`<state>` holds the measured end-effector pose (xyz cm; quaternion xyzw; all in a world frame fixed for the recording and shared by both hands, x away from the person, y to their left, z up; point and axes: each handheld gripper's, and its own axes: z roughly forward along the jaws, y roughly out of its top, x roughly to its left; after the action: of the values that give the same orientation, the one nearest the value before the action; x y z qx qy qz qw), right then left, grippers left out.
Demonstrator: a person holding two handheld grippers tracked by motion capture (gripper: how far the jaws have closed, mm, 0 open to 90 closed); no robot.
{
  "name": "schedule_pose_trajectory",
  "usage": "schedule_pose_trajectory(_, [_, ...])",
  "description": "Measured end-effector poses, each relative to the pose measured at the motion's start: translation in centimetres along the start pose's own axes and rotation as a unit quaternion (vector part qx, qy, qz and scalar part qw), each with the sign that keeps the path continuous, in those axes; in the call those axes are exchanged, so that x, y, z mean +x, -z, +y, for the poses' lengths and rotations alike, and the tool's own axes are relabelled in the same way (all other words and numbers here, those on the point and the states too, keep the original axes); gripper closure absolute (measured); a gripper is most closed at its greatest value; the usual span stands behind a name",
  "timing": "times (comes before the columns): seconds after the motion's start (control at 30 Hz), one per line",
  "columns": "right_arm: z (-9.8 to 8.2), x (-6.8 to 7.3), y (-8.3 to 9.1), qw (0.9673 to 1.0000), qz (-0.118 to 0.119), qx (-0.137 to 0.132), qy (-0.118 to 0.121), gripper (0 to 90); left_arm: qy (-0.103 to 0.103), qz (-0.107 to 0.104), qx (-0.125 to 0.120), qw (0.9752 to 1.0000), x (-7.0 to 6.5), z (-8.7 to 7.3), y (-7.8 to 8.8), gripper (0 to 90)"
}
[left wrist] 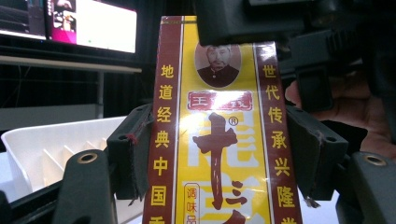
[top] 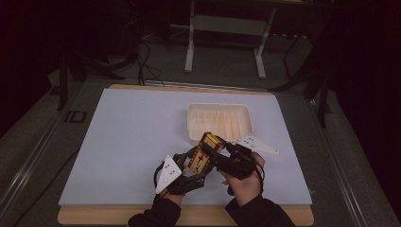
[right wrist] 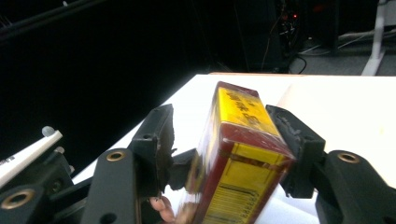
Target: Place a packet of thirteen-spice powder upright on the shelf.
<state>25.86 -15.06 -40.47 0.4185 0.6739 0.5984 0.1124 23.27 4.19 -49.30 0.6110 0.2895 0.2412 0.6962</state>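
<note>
Below, your pale desk (top: 118,142) fills mid-frame in a dark room; left gripper (top: 189,165) clamps the box (top: 204,152), right gripper (top: 222,153) straddles it, not yet pressing.

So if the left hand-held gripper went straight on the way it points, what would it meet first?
Probably the white tray, just beyond the yellow-and-red box clamped in the left hand-held gripper; depth is hard to judge.

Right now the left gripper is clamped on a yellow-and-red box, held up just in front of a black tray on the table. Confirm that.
One detail is wrong: the tray is white, not black, as the high view shows. The rest stands: the left gripper is clamped on the yellow-and-red box, held up just in front of that tray on the table.
</note>
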Motion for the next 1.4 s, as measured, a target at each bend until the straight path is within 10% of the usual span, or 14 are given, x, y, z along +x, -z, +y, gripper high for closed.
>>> schedule_pose_trajectory(0.33, [0.6,-0.5,-0.3,0.9990,0.003,0.021,-0.039,67.2,0.003,0.012,0.000,0.9999,0.0,-0.2,-0.1,32.4])
schedule_pose_trajectory(1.03, [2.9,0.7,0.6,0.9999,-0.009,-0.009,0.008,67.7,-0.009,0.034,0.022,0.9991,0.1,1.1,0.1,15.5])
schedule_pose_trajectory(1.4, [3.6,0.5,0.3,0.9951,-0.056,-0.034,0.074,67.7,-0.025,0.027,0.056,0.9978,-0.2,1.7,0.9,15.4])
